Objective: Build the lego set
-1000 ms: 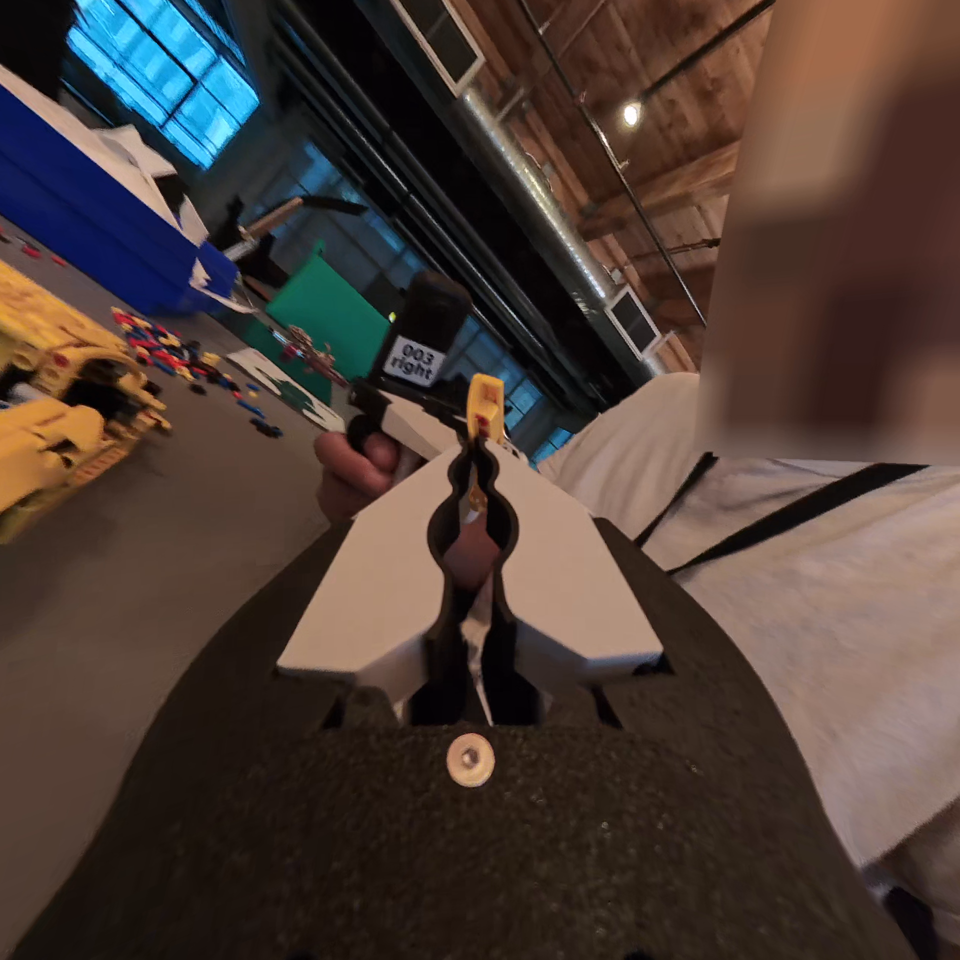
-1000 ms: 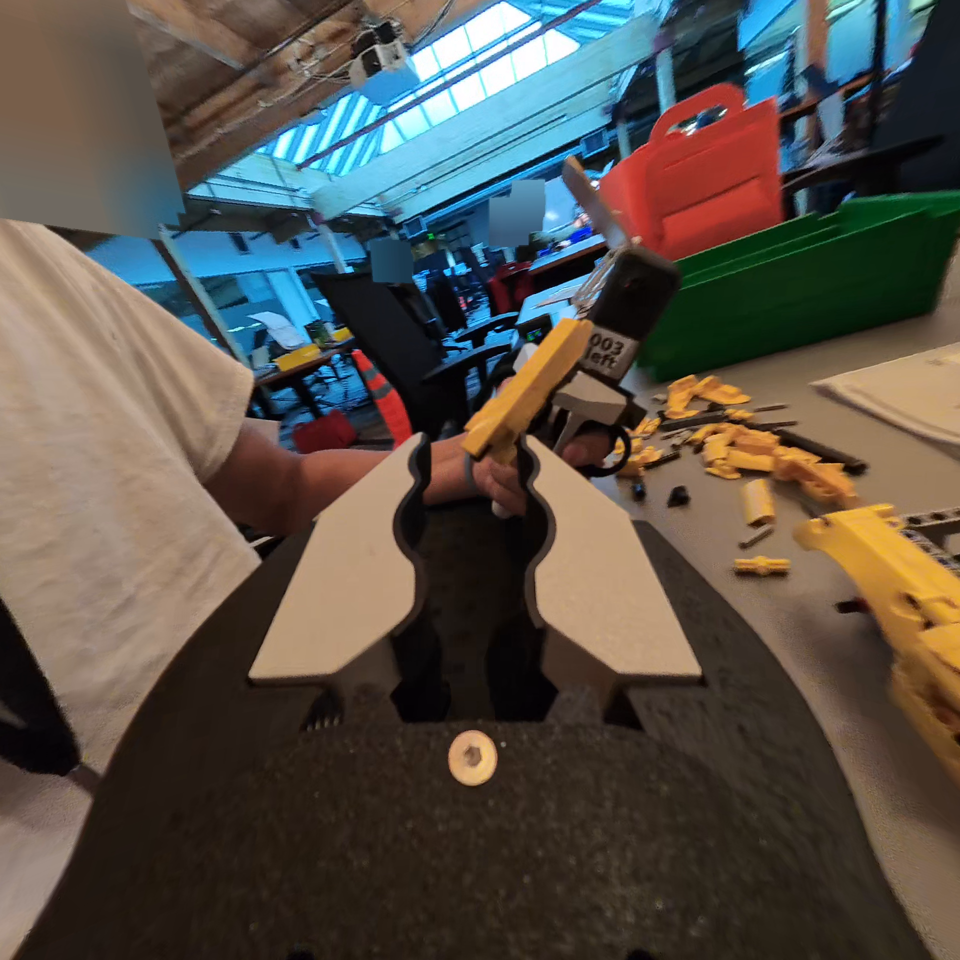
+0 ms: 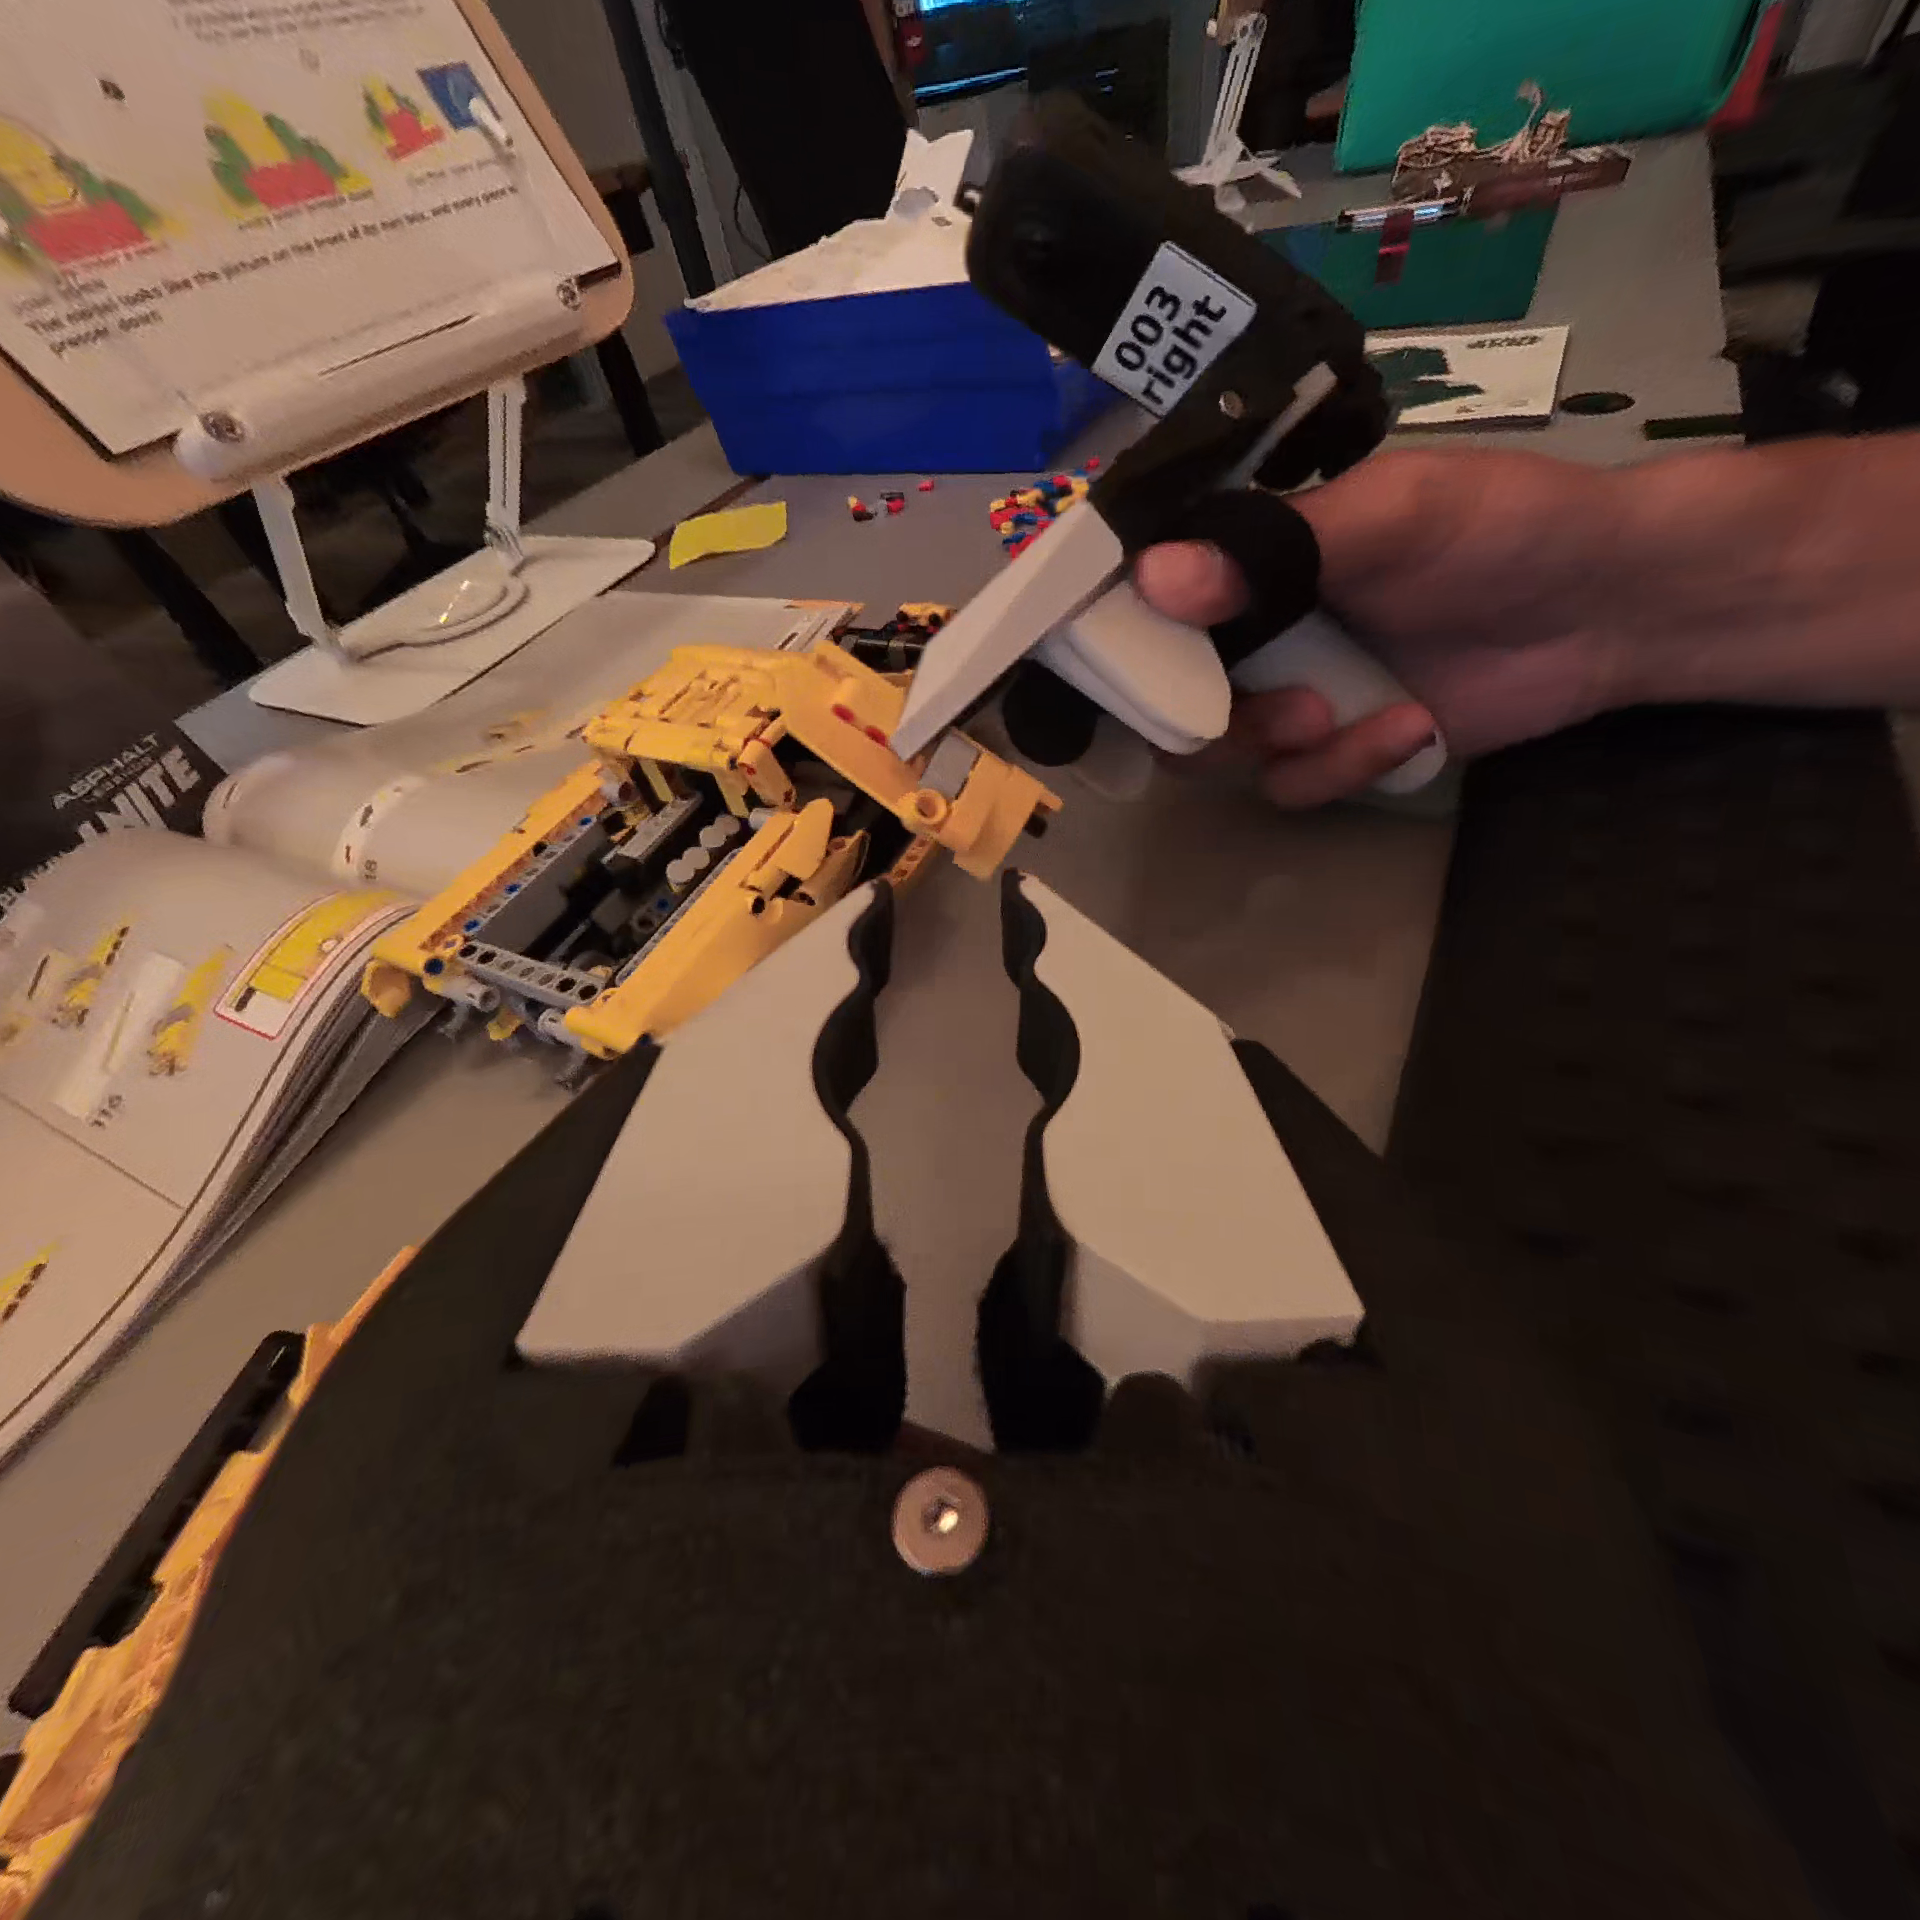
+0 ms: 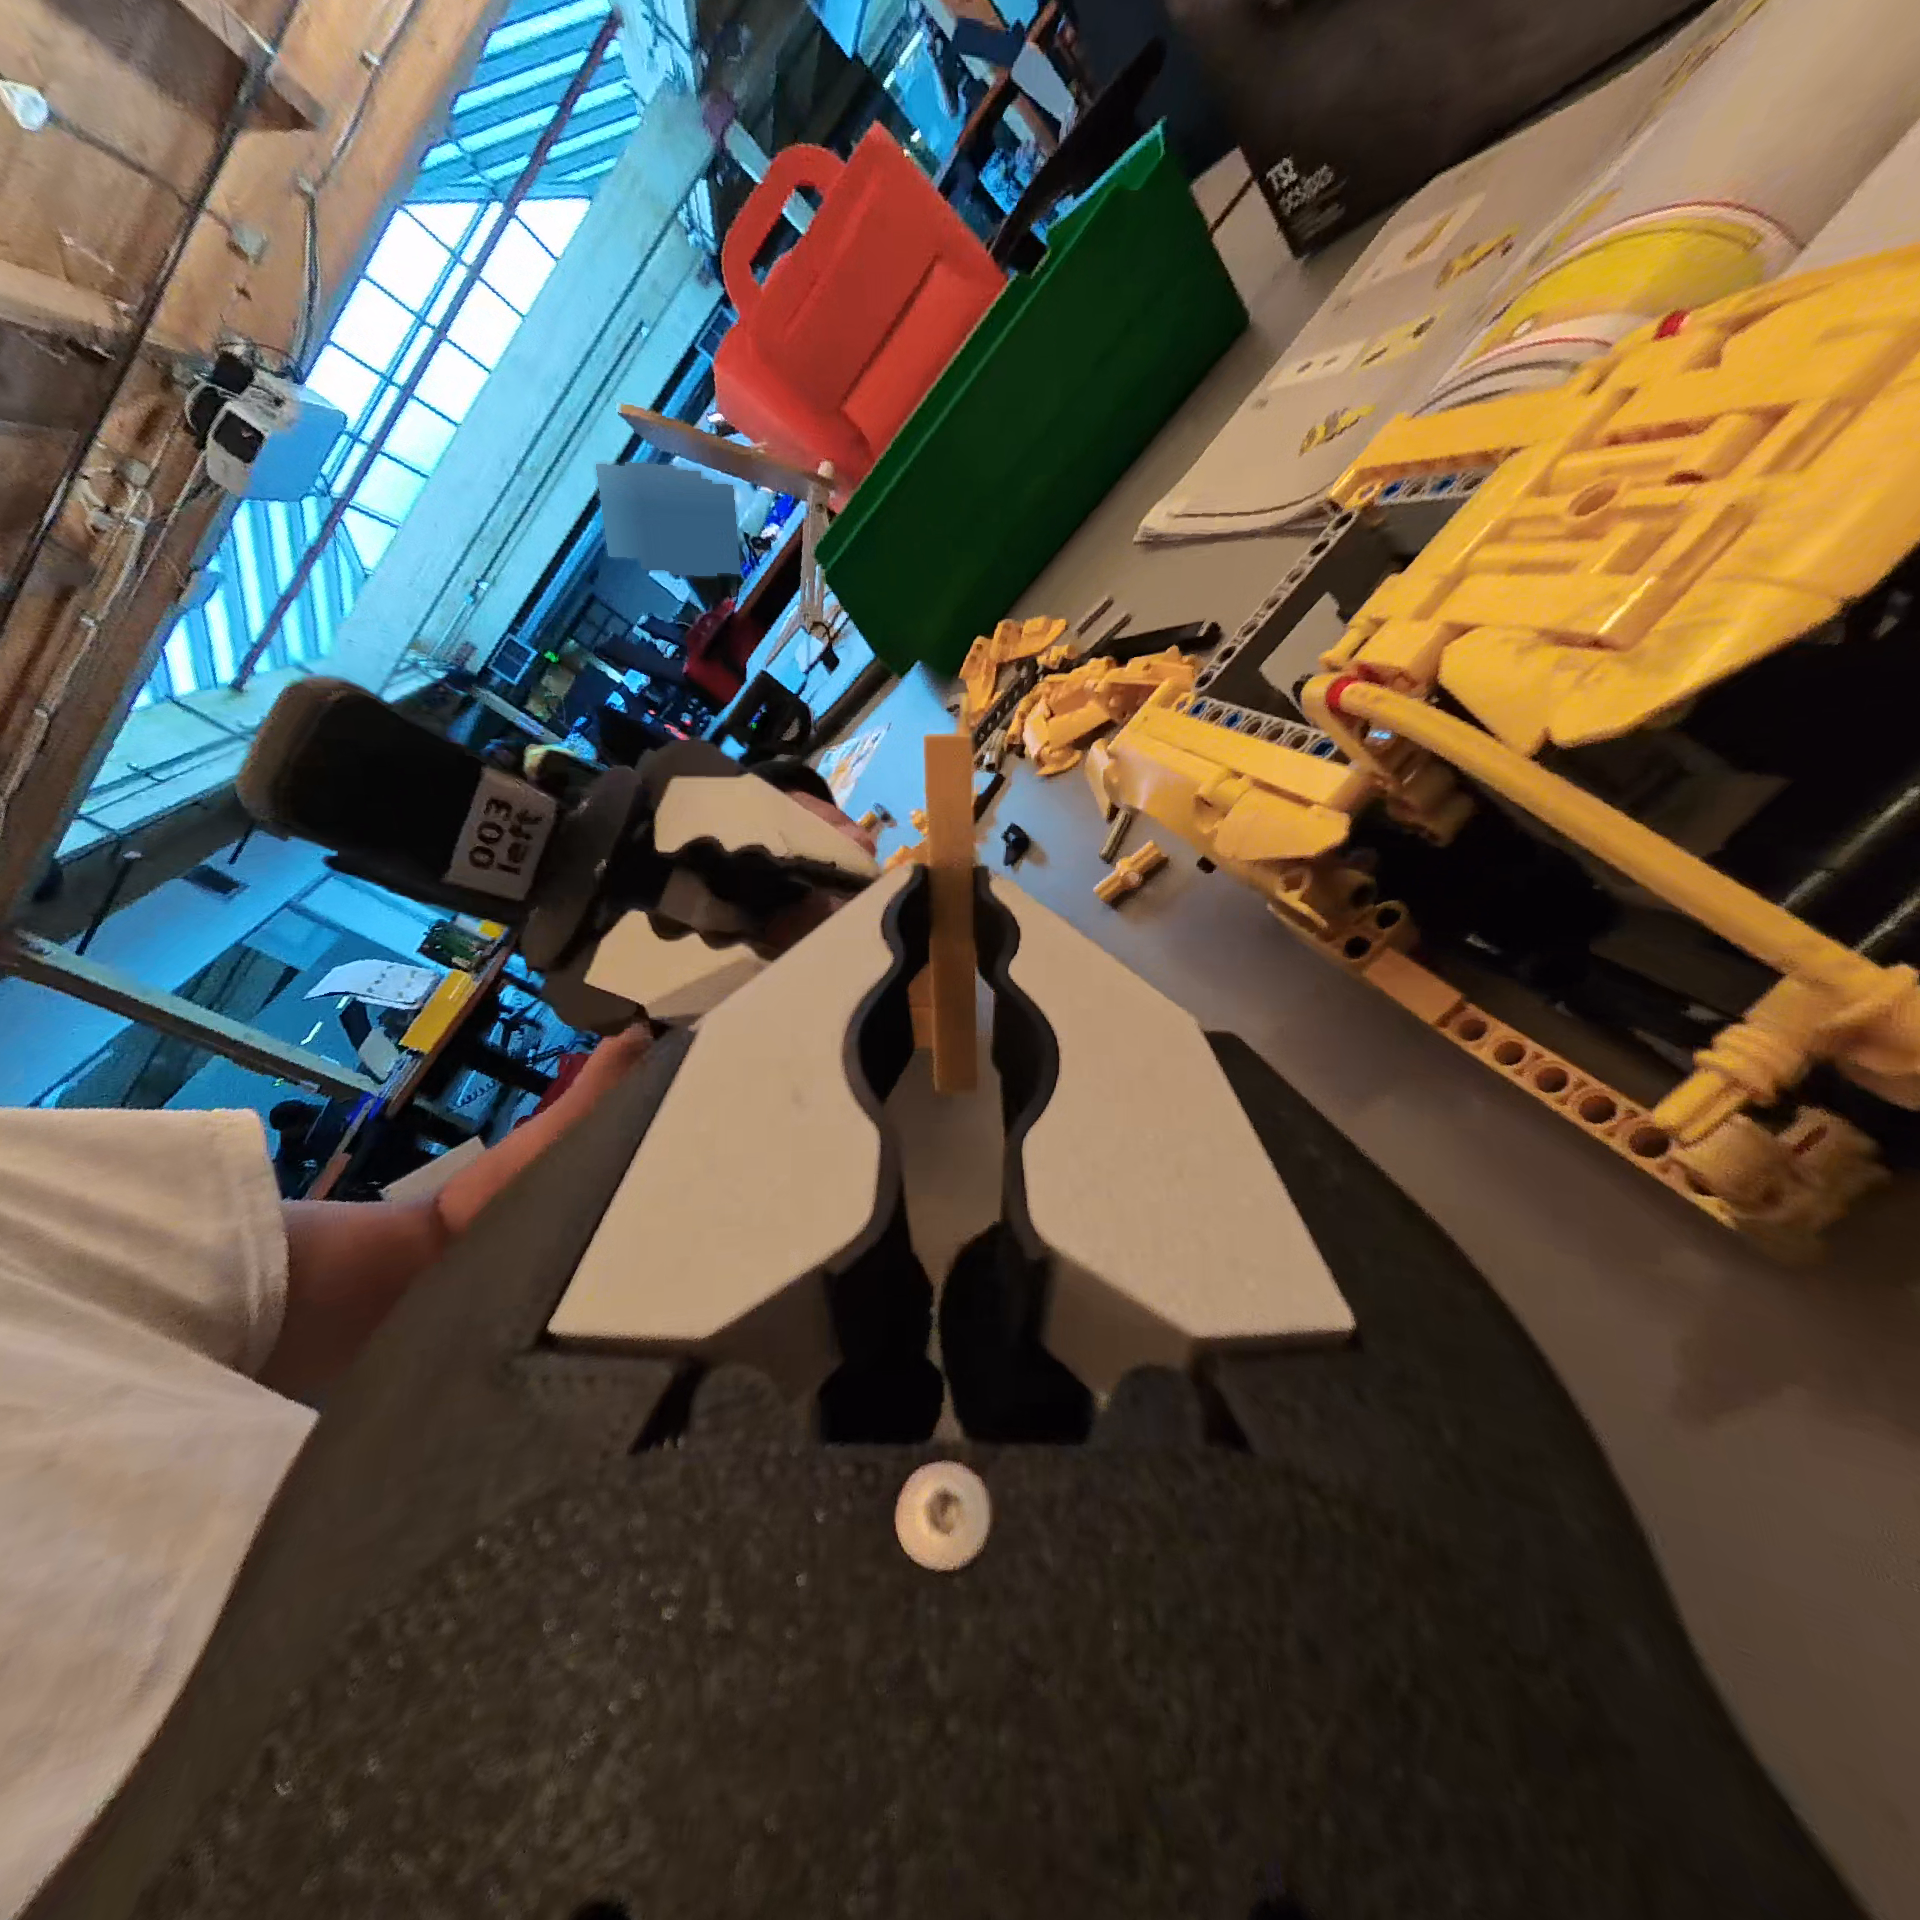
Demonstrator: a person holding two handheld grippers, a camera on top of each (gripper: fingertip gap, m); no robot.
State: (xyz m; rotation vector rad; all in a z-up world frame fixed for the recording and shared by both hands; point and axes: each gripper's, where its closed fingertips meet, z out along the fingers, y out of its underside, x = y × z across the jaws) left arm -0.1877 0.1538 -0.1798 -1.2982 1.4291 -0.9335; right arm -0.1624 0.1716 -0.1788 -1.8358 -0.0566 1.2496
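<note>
Grey-fingered right gripper (image 4: 948,904) angled down at the half-built yellow lego car (image 3: 717,831) on the grey table (image 3: 1247,935), fingers pinching a flat yellow lego strip (image 4: 951,914), left gripper (image 3: 940,904) just beside the car, fingers spread, holding nothing.

- Grey tabletop (image 3: 1278,935); dim, warm light in left wrist view.
- Wooden document stand (image 3: 312,260) on white base, far left.
- Blue bin (image 3: 862,384) behind it; teal box (image 3: 1455,249) far right.
- Right wrist view: green bin (image 4: 1039,416), red plastic case (image 4: 862,301) beyond it.
- Skylight windows (image 4: 416,312) bright blue, beside a timber ceiling (image 4: 125,208).
- Desks and chairs far off, blurred.
</note>
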